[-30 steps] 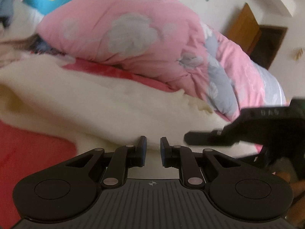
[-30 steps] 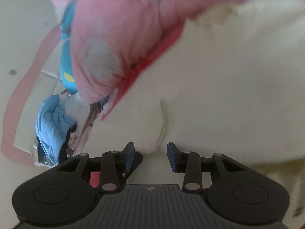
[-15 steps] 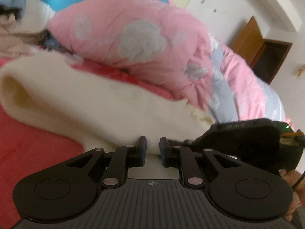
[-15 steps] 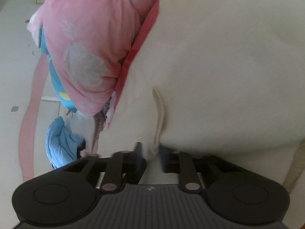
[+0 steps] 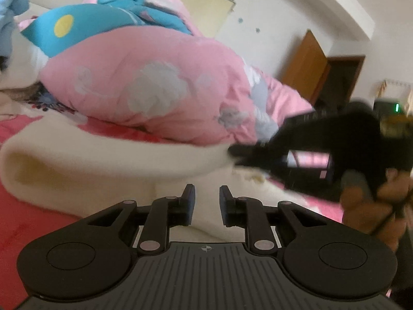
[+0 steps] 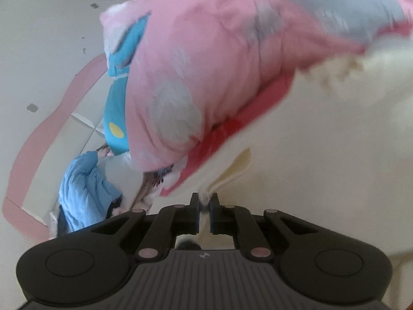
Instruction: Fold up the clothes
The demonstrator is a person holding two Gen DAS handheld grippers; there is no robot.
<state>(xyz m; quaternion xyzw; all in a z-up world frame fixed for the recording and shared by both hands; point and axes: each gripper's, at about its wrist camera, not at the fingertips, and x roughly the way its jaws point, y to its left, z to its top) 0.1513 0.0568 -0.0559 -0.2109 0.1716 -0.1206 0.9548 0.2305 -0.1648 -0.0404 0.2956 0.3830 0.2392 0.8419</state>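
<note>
Newly closed since a second ago, right gripper [image 6: 204, 201] is pinching cream fleece garment [image 6: 322, 155] at its hem; left gripper [image 5: 206, 196] is hovering, jaws parted and empty; fabric likely soft, light, floppy.

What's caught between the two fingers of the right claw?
In the right wrist view, the right claw pinches a fold of the cream fleece garment; nothing else lies between its fingers.

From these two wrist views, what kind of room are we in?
Most likely a home bedroom. A puffy pink quilt is heaped on a red bed sheet, a cream fleece garment lies across it, and a wooden door stands open in the white wall behind.
</note>
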